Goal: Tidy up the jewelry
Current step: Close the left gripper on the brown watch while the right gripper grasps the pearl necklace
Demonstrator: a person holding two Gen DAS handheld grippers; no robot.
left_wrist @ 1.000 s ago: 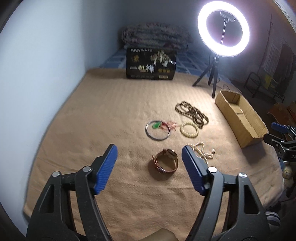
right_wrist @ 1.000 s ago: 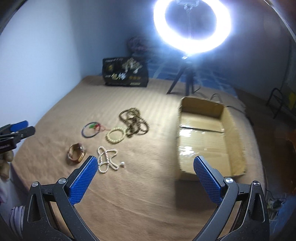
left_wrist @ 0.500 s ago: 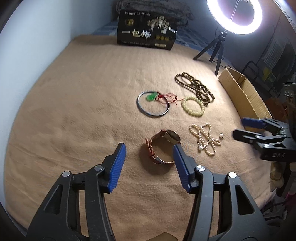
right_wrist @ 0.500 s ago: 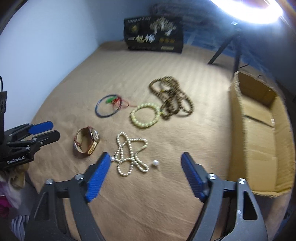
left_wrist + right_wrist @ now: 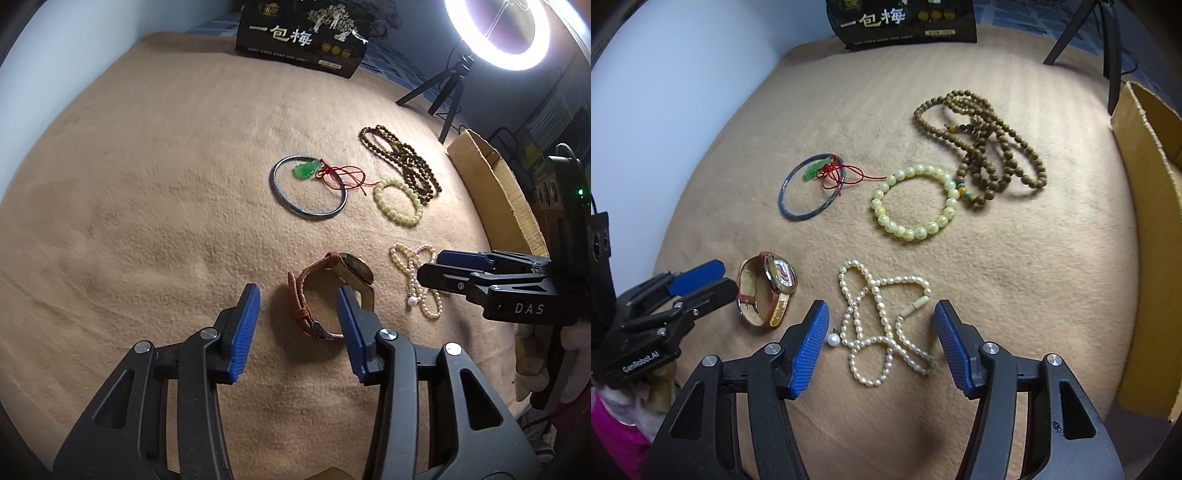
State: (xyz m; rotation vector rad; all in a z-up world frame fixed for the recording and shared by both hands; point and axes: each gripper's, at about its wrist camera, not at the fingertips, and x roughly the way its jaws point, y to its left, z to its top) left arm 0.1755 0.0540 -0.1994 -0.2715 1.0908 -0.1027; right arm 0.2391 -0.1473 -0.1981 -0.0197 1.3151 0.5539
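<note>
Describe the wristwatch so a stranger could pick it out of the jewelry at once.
On the tan blanket, look at the near edge, left of the tangled white pearl necklace. The wristwatch stands on its side, with a reddish-brown leather strap and a round metal-rimmed dial. It is the only piece with a strap; its neighbours are beads or a bare ring.

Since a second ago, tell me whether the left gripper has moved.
Yes. The left gripper has come forward and down toward the watch, now between its open fingers; the black box looms nearer.

Black box (image 5: 301, 37) at the blanket's far edge is showing large white characters "一包梅"; its smaller print is unreadable. Right gripper (image 5: 439, 267) body is reading "DAS". Left gripper (image 5: 713, 278) body is reading "GenRobot.AI".
</note>
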